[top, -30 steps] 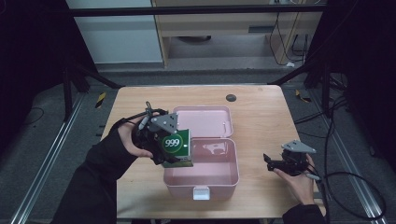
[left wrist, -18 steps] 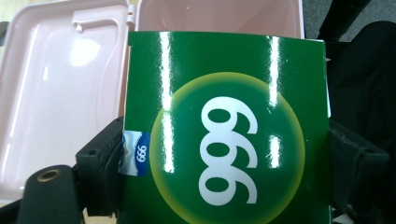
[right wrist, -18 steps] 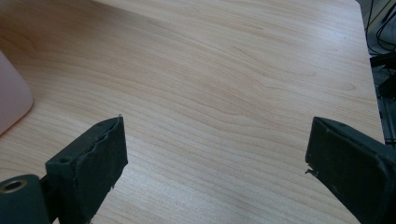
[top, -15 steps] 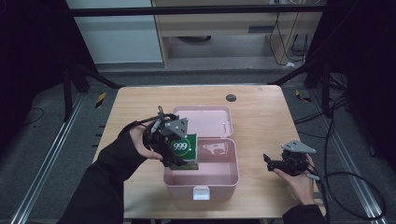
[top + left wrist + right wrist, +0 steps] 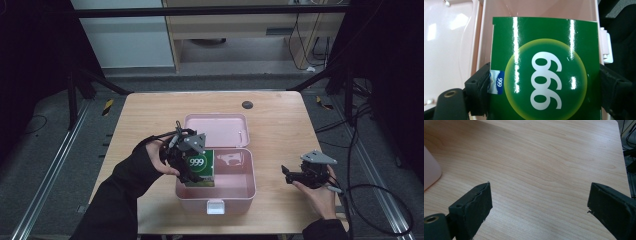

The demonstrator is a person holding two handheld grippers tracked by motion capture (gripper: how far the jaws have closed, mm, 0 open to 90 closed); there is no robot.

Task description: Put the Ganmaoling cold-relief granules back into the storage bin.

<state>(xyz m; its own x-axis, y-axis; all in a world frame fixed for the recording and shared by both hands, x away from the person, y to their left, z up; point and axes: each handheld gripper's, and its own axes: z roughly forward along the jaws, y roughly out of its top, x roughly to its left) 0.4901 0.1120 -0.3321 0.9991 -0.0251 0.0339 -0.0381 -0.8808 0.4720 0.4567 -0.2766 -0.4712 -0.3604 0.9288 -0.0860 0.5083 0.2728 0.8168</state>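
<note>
Your high view looks forward and down from above your side of the table (image 5: 280, 115), taking in the whole top and the floor beyond. Your left gripper view sits very close to a green box (image 5: 544, 70), with the pink case (image 5: 461, 37) behind it. Your right gripper view looks low across bare wood, sharing the pink case's corner (image 5: 430, 170) with the others.

Wooden table (image 5: 280, 125); small dark disc (image 5: 247, 104) near far edge; cables (image 5: 370, 195) on floor.
</note>
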